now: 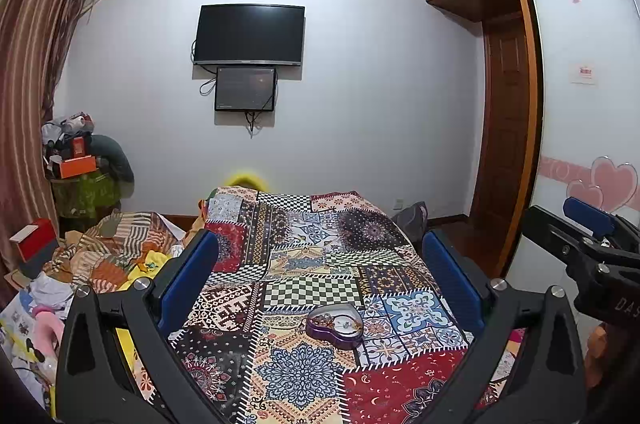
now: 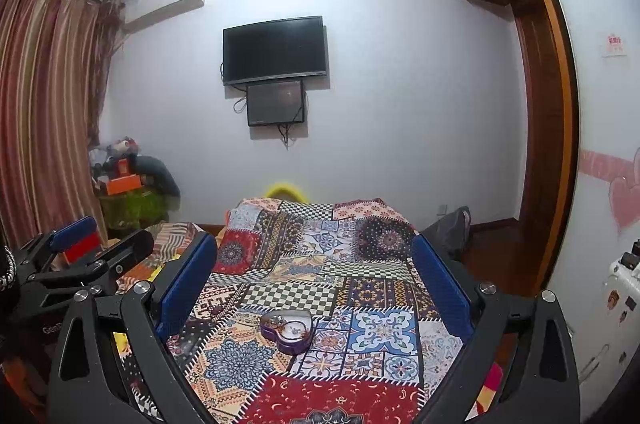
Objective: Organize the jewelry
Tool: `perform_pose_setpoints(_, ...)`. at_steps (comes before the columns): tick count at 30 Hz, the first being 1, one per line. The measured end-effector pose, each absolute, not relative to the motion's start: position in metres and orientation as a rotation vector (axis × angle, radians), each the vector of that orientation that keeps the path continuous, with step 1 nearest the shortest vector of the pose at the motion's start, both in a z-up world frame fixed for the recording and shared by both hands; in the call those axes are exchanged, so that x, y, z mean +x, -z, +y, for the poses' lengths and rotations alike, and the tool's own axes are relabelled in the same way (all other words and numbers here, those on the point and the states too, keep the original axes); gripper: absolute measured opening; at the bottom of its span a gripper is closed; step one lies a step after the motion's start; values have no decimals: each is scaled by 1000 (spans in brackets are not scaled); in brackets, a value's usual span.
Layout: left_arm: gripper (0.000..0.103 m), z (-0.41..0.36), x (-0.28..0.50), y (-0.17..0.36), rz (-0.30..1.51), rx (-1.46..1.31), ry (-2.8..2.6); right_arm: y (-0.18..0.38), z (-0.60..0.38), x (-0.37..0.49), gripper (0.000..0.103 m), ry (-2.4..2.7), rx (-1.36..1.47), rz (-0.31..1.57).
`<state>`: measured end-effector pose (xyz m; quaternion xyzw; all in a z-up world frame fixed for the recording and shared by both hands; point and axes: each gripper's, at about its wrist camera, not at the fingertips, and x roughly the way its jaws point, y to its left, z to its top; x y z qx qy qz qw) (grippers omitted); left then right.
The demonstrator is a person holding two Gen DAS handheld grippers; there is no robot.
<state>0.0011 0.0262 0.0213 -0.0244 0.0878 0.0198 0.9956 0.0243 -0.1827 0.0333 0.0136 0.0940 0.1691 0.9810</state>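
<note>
A purple heart-shaped tin [image 1: 335,326] with jewelry inside sits open on the patchwork cloth [image 1: 320,264]; it also shows in the right wrist view [image 2: 286,330]. My left gripper [image 1: 320,244] is open and empty, held above and short of the tin. My right gripper [image 2: 314,248] is open and empty too, at about the same distance. The right gripper shows at the right edge of the left wrist view [image 1: 588,244]. The left gripper shows at the left edge of the right wrist view [image 2: 80,256].
A heap of clothes and fabric [image 1: 100,256] lies left of the patchwork cloth, with a red box [image 1: 34,240]. A wardrobe [image 1: 580,103] and wooden door [image 1: 504,143] stand on the right. A TV [image 1: 248,35] hangs on the far wall.
</note>
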Motion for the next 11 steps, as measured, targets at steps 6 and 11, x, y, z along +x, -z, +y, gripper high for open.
perform_pose_setpoints(6,102,27,3,-19,181,-48,-40,-33,-182,26,97,-344,33,196)
perform_pose_setpoints(11,102,29,8,-17,191,-58,-40,-32,-182,28,97,-343,32,201)
